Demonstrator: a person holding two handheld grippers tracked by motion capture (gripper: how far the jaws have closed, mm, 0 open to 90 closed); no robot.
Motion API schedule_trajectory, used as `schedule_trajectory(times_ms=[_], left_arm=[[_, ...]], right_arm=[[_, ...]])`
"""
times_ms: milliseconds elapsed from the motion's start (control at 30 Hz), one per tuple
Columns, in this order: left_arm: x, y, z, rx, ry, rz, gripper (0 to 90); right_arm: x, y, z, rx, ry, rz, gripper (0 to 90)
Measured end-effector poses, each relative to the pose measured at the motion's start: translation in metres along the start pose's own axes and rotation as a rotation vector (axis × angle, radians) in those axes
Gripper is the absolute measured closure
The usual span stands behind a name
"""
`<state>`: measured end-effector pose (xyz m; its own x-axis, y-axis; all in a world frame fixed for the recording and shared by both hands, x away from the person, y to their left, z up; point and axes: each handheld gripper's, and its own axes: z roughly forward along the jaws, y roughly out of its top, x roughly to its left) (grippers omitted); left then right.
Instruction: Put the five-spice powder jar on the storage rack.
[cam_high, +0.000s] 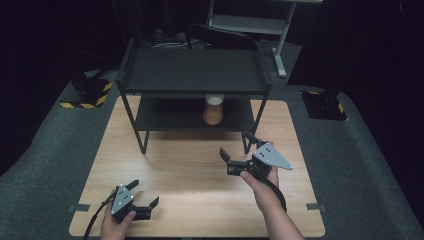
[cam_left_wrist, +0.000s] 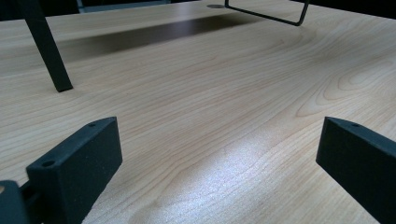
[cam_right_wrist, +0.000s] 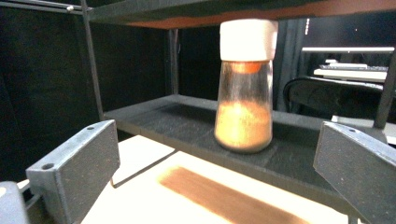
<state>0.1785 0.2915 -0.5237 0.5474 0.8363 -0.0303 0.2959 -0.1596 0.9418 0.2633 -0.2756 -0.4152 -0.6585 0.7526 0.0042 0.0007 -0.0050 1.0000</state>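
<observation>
Dim room with black surroundings, light falling from above onto the pale desk (cam_high: 195, 170), soft white sheen on the wood in the left gripper view, shelf (cam_high: 192, 70) casting a dark shadow, spice jar (cam_right_wrist: 244, 88) slightly blurred, near fingers (cam_right_wrist: 74, 163) soft

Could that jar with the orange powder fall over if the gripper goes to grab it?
It might. The jar is tall and narrow and stands near the front edge of the lower shelf, so a bump from the open right gripper could tip it onto the table. Its white cap sits just under the top shelf, leaving little room to lift; it probably has to slide out first.
</observation>
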Motion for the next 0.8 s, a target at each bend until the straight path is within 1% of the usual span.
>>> schedule_trajectory(times_ms=[167,233,300,433,533,700,733,767,800], left_arm=[[0.0,0.0,0.0,-0.001,0.001,0.001,0.5],[0.0,0.0,0.0,-0.001,-0.002,0.002,0.5],[0.0,0.0,0.0,-0.002,-0.004,0.002,0.5],[0.001,0.0,0.0,-0.002,-0.007,0.003,0.5],[0.0,0.0,0.0,-0.001,-0.006,0.002,0.5],[-0.001,0.0,0.0,0.0,-0.001,0.005,0.5],[-0.001,0.0,0.0,0.0,-0.001,0.005,0.5],[-0.001,0.0,0.0,0.0,-0.001,0.005,0.5],[-0.001,0.0,0.0,0.0,0.0,0.004,0.5]], right_arm=[[0.003,-0.009,-0.015,0.005,0.005,-0.031,0.2],[0.003,-0.013,-0.021,0.014,0.015,-0.053,0.2],[0.003,-0.02,-0.026,0.023,0.021,-0.061,0.2],[0.004,-0.035,-0.036,0.05,0.017,-0.051,0.2],[0.003,-0.046,-0.043,0.06,0.011,-0.045,0.2],[-0.001,-0.066,-0.056,0.074,-0.016,-0.016,0.2],[-0.001,-0.066,-0.056,0.074,-0.016,-0.016,0.2],[-0.002,-0.072,-0.06,0.081,-0.024,-0.011,0.2],[-0.003,-0.076,-0.062,0.085,-0.028,-0.011,0.2]])
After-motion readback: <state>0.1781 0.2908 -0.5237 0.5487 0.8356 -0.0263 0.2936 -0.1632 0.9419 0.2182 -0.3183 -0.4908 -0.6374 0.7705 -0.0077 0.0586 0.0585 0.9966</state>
